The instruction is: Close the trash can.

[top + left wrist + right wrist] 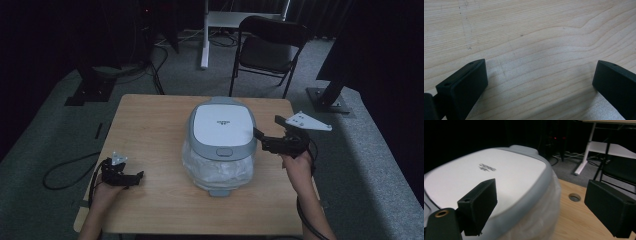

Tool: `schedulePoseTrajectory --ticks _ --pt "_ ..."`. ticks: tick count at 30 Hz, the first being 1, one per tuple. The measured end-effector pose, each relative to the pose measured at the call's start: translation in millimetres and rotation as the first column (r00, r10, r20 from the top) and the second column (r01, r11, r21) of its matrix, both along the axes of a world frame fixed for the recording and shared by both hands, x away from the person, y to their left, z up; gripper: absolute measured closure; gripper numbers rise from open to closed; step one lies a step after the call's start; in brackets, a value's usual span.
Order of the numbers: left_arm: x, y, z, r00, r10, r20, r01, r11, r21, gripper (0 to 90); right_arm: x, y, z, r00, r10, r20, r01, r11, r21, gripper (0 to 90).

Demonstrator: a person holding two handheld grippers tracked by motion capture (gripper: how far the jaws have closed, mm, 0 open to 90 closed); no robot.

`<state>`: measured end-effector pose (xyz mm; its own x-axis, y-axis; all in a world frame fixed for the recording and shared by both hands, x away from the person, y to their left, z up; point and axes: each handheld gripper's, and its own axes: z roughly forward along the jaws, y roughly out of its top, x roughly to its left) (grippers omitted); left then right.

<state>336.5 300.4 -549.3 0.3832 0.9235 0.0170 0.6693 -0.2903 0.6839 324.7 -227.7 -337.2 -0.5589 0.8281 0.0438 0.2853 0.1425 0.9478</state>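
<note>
Dark room, wooden worktop (150, 130) | rice cooker (221, 142) stands mid-worktop, lid shut | right gripper (263, 137) just beside its right rim, fingers (477, 206) wide open, holding nothing, one over the lid | left gripper (131, 178) near front-left corner, open, empty, well apart | right hand nearer.

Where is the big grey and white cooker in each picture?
High view: the cooker sits mid-table, its lid beside the right hand-held gripper.
Left gripper view: bare wooden table, no cooker.
Right gripper view: it spreads across the left and centre.
Shared landmark: the wooden table.
</note>
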Motion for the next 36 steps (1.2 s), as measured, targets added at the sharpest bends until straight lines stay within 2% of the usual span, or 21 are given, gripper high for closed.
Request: schedulePoseTrajectory --ticks 8,16,18,25,29,36 --pt "0.0 0.0 0.0 1.0 0.0 0.0 0.0 1.0 0.0 0.6 -2.2 -19.5 -12.4 0.9993 -0.034 -0.017 0.035 0.999 0.022 10.6" --pt "0.0 0.0 0.0 1.0 0.0 0.0 0.0 1.0 0.0 0.6 -0.9 -33.4 -32.1 0.9956 -0.086 -0.036 0.087 0.996 0.009 10.6" --pt "0.0 0.0 0.0 1.0 0.0 0.0 0.0 1.0 0.0 0.6 -1.8 -35.1 -36.5 0.9932 -0.105 -0.052 0.105 0.995 -0.002 10.6" --pt "0.0 0.0 -0.1 1.0 0.0 0.001 0.0 1.0 0.0 0.6 -2.4 -41.0 -54.2 0.9877 -0.145 -0.059 0.145 0.989 -0.006 10.6" --pt "0.0 0.1 -0.1 1.0 -0.001 0.001 0.001 1.0 0.002 0.6 -2.1 -43.9 -66.6 0.9852 -0.151 -0.082 0.151 0.988 0.003 10.6" --pt "0.0 0.1 -0.1 1.0 -0.001 0.0 0.001 1.0 0.002 0.6 -2.5 -48.1 -86.0 0.9814 -0.169 -0.092 0.17 0.985 0.001 10.6"
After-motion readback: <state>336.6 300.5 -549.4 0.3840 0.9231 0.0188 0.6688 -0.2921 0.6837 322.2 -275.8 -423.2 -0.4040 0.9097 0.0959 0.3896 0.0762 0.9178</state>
